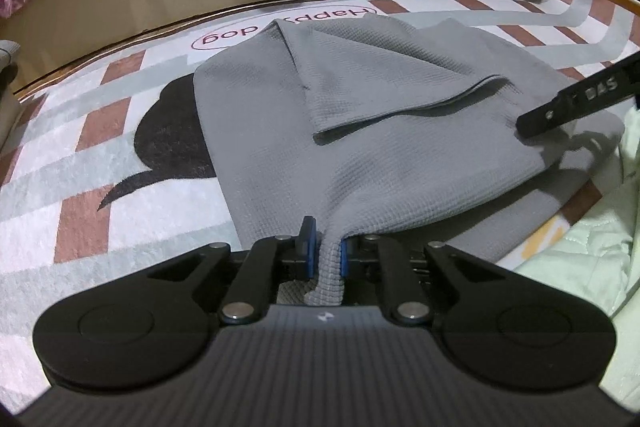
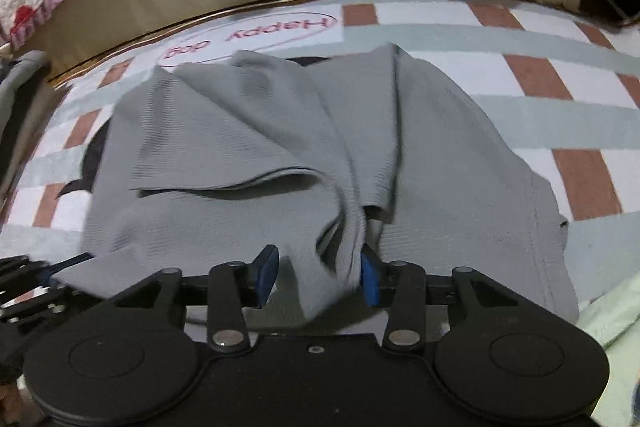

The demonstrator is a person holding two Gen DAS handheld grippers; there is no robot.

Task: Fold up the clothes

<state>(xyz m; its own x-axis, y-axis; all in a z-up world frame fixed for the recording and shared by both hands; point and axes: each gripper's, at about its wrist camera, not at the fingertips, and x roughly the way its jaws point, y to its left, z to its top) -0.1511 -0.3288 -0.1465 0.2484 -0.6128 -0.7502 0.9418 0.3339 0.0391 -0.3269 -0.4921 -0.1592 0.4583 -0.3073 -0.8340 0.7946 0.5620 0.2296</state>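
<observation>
Your left claw (image 1: 325, 253) is clamped on a bunched near edge of the one grey garment (image 1: 400, 131), which lies mid-frame on the patterned mat (image 1: 80, 163), sleeves folded inward. Your right claw (image 2: 318, 277) stands parted around a ridge of the same cloth; whether it bears on the fabric, blur hides. Judged: a fold is in hand, near hem gathered. Next calls for both claws gripping level before lifting. Count: one garment, two claws, one mat.
</observation>
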